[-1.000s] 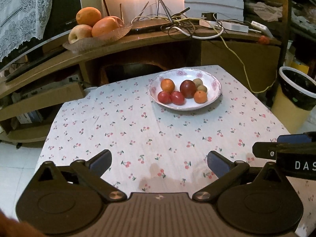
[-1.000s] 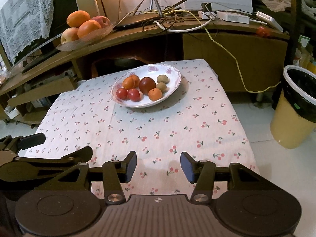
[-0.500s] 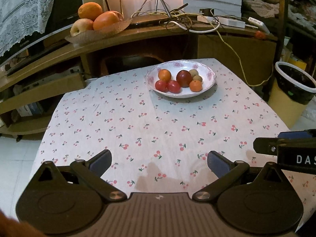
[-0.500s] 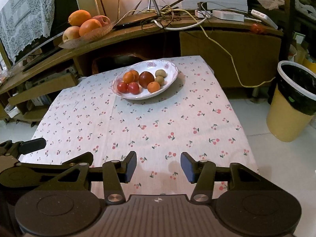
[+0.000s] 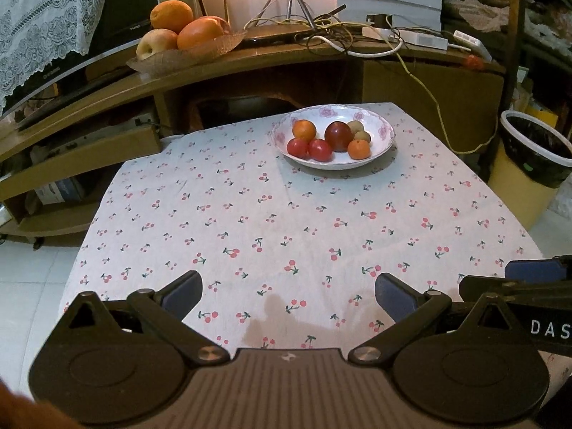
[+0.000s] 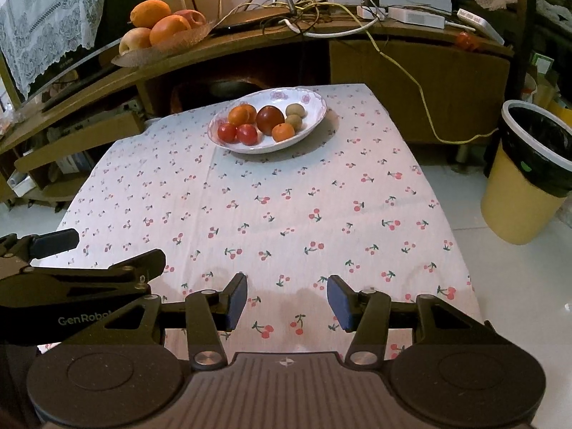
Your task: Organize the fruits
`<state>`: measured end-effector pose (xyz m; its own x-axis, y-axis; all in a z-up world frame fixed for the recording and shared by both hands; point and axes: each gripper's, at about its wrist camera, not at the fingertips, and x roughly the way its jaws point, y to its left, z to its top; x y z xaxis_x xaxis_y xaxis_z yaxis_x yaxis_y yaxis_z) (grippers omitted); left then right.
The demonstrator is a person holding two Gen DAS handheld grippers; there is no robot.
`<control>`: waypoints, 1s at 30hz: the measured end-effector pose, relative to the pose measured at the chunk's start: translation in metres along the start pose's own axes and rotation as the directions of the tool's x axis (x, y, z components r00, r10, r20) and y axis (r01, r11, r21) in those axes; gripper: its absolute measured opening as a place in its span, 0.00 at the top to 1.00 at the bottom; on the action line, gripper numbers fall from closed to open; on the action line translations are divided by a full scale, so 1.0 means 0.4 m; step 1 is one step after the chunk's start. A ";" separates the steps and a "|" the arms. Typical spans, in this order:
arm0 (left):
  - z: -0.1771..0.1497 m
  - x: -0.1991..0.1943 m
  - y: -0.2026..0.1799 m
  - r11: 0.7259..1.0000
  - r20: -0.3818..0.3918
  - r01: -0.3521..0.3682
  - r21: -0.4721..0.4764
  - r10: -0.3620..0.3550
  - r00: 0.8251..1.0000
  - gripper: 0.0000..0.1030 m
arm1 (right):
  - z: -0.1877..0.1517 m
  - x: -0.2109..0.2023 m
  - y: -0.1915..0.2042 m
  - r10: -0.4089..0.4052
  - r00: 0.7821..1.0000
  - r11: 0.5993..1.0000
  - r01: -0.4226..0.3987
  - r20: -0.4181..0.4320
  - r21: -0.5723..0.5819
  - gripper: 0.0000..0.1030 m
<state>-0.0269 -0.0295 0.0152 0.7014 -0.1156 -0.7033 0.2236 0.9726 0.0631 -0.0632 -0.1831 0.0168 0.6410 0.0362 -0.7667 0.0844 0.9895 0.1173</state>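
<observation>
1. The left gripper hangs over the near edge of the table, its blue-padded jaws spread wide with nothing between them but cherry-print tablecloth.
2. The right gripper sits beside it, also over the near edge, jaws parted more narrowly and likewise empty. Each gripper shows at the edge of the other's view.
3. The white floral bowl stands on the far end of the table, well apart from both grippers.
4. Inside the bowl lie two red tomatoes touching each other at the front left, an orange just behind them, a dark red apple in the middle, and a small tangerine at the front right.
5. Two small brownish-green fruits rest behind the tangerine; they may be kiwis, but they are too small to be sure.
6. On the wooden shelf behind the table, a shallow woven tray holds larger oranges and a pale apple.
7. A tangle of cables and a white power strip lie along the same shelf.
8. A yellow bin with a black liner stands on the floor to the right of the table.
</observation>
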 end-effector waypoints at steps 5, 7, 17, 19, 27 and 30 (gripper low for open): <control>-0.007 0.000 0.001 1.000 -0.007 -0.001 -0.003 0.001 1.000 0.00 | -0.006 0.002 0.003 -0.005 1.000 1.000 0.005 -0.007 -0.002 0.49; -0.009 0.001 0.001 1.000 -0.011 -0.001 -0.006 0.001 1.000 0.00 | -0.007 0.003 0.004 -0.004 1.000 1.000 0.004 -0.009 -0.003 0.49; -0.018 0.004 0.002 1.000 -0.020 -0.007 -0.012 0.007 1.000 0.00 | -0.012 0.006 0.010 -0.006 1.000 1.000 0.006 -0.019 -0.007 0.49; -0.019 0.004 0.003 1.000 -0.021 -0.008 -0.013 0.008 1.000 0.00 | -0.014 0.007 0.010 -0.007 1.000 1.000 0.006 -0.020 -0.009 0.49; -0.020 0.005 0.002 1.000 -0.022 -0.010 -0.013 0.009 1.000 0.00 | -0.014 0.009 0.010 -0.007 1.000 1.000 0.007 -0.022 -0.010 0.49; -0.021 0.006 0.003 1.000 -0.023 -0.010 -0.013 0.010 1.000 0.00 | -0.014 0.009 0.011 -0.007 1.000 1.000 0.007 -0.022 -0.010 0.49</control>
<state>-0.0306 -0.0269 0.0078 0.6881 -0.1013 -0.7185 0.2076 0.9763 0.0612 -0.0648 -0.1778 0.0111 0.6234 0.0320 -0.7813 0.0813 0.9911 0.1054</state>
